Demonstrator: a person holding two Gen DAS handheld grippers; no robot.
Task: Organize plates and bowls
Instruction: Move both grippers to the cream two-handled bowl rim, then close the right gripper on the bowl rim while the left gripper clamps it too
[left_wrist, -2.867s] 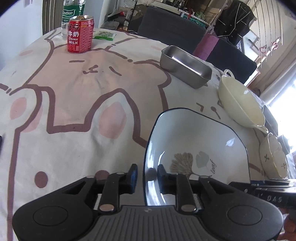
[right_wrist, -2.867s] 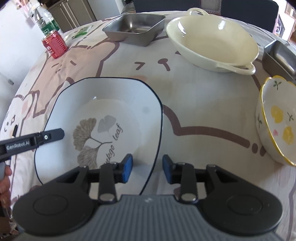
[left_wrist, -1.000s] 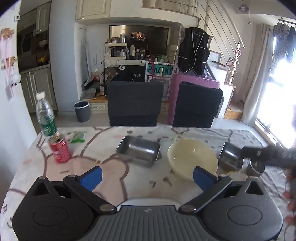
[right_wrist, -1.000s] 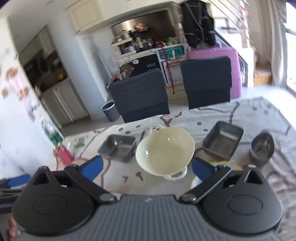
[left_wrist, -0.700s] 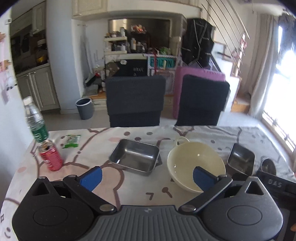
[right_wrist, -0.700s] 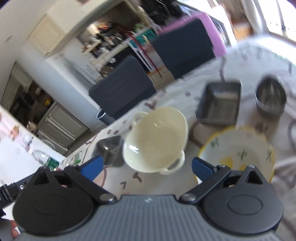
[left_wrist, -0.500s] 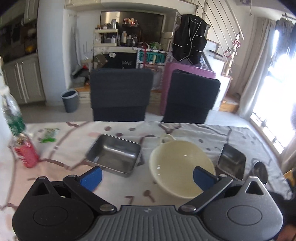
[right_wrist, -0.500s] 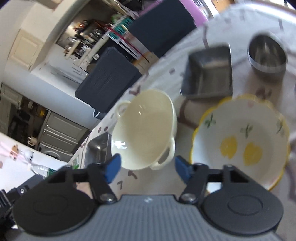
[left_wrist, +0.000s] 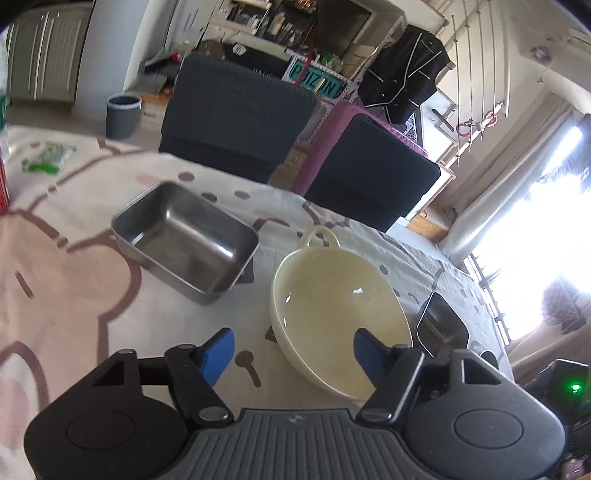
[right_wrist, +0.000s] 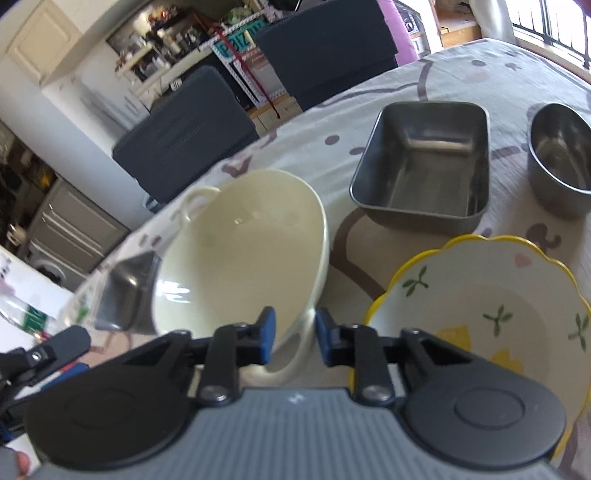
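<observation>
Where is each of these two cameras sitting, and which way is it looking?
Left wrist: rides the left tongs, looking down at the handled cream ceramic bowl and rectangular steel tray; only its blue-tipped fingers show.
Right wrist: rides the right tongs, jaws around the bowl's near handle.
Both see that bowl.

My left wrist camera looks down along its fingers from the near side of the cream two-handled ceramic bowl (left_wrist: 334, 314), close above it. My right wrist camera faces the same bowl (right_wrist: 236, 254) from nearer still, angled leftward. Both views share the bowl and the chairs beyond it.
</observation>
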